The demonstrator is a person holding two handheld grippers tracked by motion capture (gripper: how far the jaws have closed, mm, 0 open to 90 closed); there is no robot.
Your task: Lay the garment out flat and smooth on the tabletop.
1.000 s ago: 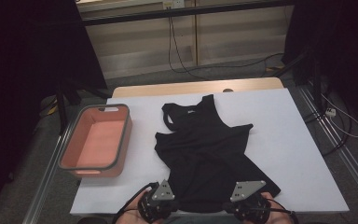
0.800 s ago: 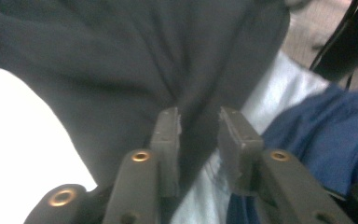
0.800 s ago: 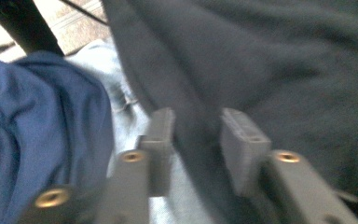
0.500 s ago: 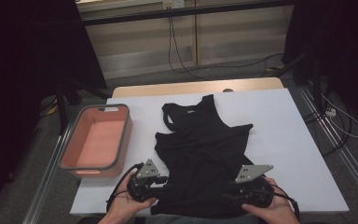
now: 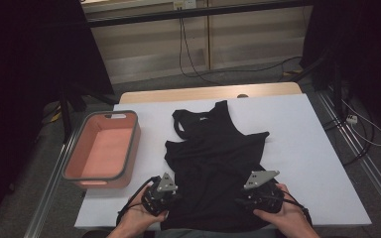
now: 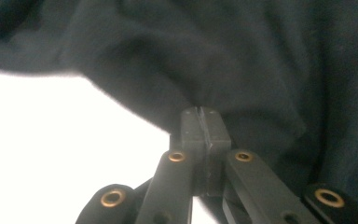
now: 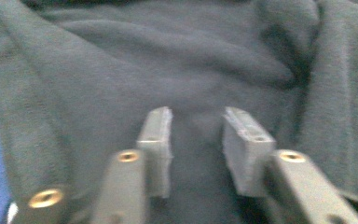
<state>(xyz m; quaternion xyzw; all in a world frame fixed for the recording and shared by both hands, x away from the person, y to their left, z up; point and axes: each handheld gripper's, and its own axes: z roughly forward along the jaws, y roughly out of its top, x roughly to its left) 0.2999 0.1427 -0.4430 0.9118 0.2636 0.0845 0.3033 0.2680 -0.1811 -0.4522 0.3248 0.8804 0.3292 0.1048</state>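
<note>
A black sleeveless top (image 5: 218, 153) lies flat on the white table (image 5: 312, 148), neck away from me and hem at the near edge. My left gripper (image 5: 170, 197) is at the top's left side near the hem. In the left gripper view its jaws (image 6: 203, 123) are shut, pinching the edge of the dark cloth (image 6: 261, 60). My right gripper (image 5: 250, 198) rests on the top's lower right part. It stands open (image 7: 196, 140), its pads apart, with the cloth (image 7: 191, 60) lying between and beyond them.
A salmon-coloured basket (image 5: 129, 144) with a grey rim stands at the table's left side, nothing showing inside it. Bare white table lies right of the top. Cables run along the floor beyond the table's far edge.
Both hands have carried the grippers forward from the near table edge onto the lower part of the top. The left one now sits at the cloth's left edge.
</note>
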